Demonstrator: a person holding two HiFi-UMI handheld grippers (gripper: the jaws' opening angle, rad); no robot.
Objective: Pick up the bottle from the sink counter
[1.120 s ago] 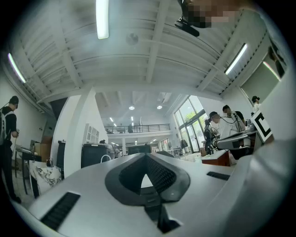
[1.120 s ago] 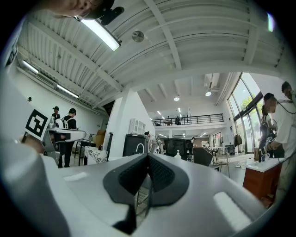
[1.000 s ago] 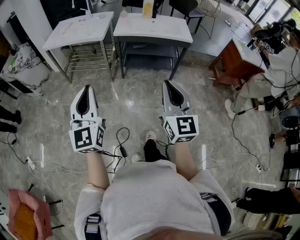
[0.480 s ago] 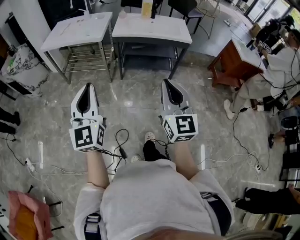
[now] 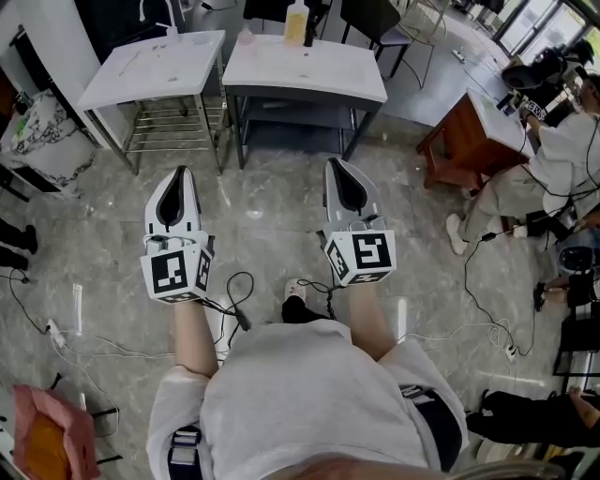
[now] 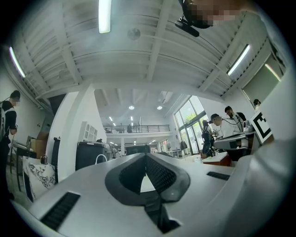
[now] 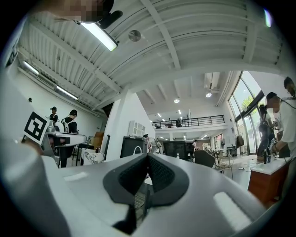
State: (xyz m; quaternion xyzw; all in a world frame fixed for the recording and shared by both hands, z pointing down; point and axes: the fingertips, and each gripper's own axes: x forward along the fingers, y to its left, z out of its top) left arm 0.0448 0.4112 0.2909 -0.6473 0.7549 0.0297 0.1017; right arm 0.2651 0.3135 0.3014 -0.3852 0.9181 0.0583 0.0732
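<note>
A yellowish bottle (image 5: pixel 295 21) stands at the back edge of the white sink counter (image 5: pixel 306 62), far ahead at the top of the head view. A small pale bottle (image 5: pixel 247 36) stands to its left. My left gripper (image 5: pixel 174 174) and right gripper (image 5: pixel 337 167) are held side by side over the floor, well short of the counter. Both are shut and empty. The left gripper view shows the dark pads (image 6: pixel 157 173) meeting, with nothing between them. In the right gripper view the pads (image 7: pixel 159 175) meet the same way.
A second white sink counter (image 5: pixel 150 64) with a wire shelf stands left of the first. A wooden desk (image 5: pixel 473 127) and a seated person (image 5: pixel 544 159) are at the right. Cables (image 5: pixel 234 291) trail over the grey floor. A chair (image 5: pixel 375 23) stands behind the counter.
The counters have shifted slightly down in the head view as the person steps forward. Both grippers keep their pose and stay shut.
</note>
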